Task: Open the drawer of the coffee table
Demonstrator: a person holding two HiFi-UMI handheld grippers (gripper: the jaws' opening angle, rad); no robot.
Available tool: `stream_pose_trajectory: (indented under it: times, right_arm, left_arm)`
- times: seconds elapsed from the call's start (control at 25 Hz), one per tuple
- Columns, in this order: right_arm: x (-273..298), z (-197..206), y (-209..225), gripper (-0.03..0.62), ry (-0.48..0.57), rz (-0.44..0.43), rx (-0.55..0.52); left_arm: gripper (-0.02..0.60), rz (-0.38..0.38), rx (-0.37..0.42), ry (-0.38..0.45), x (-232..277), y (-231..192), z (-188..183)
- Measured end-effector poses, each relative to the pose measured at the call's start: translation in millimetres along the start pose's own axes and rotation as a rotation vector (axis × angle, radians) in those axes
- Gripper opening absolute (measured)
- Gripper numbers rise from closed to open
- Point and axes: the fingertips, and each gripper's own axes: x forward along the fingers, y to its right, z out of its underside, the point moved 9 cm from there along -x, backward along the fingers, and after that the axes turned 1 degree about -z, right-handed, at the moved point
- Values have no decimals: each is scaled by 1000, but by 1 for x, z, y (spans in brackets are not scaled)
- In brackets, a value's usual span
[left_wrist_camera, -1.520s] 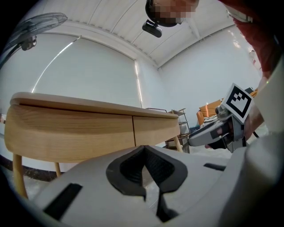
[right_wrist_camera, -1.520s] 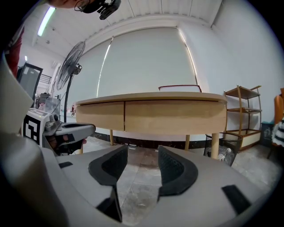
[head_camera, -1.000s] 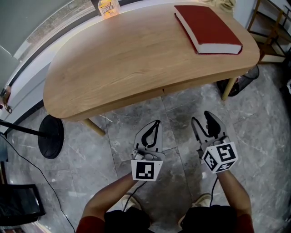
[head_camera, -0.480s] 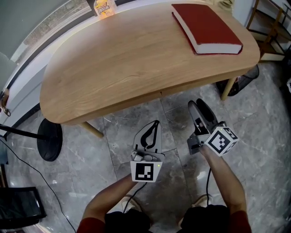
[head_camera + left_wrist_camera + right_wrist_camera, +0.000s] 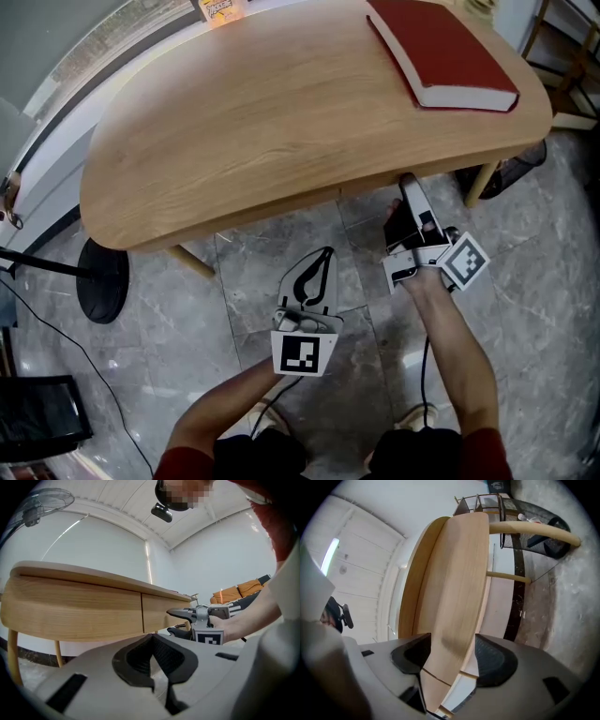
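Wooden coffee table [image 5: 281, 131] bearing red book [image 5: 441, 47], orange container [image 5: 217, 7]

The table [image 5: 262, 122] and its drawer [image 5: 164, 613] front are the same pale wood, grain showing, smooth with a soft satin finish rather than gloss. The book [image 5: 436, 47] on it has a matt red cover that looks cloth-ish, with plain white paper edges. Floor [image 5: 234, 272] is grey marble-look tile, polished enough to throw a bit of shine, the bin [image 5: 541, 548] looks like black wire mesh, and both the left gripper [image 5: 324, 253] and right gripper [image 5: 405, 192] are matt light-grey plastic with black, finely ribbed pads [image 5: 494, 660] that look rubbery.
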Motion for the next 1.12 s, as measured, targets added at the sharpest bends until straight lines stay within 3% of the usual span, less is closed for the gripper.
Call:
stream_pose_trajectory:
  times: [0.24, 1.12]
  right_arm:
    - [6, -6, 10, 270, 70, -72, 144]
    - [-28, -1, -3, 259, 40, -84, 119]
  left_arm:
    - [8, 11, 8, -3, -1, 3, 4]
    - [8, 9, 1, -8, -14, 8, -4]
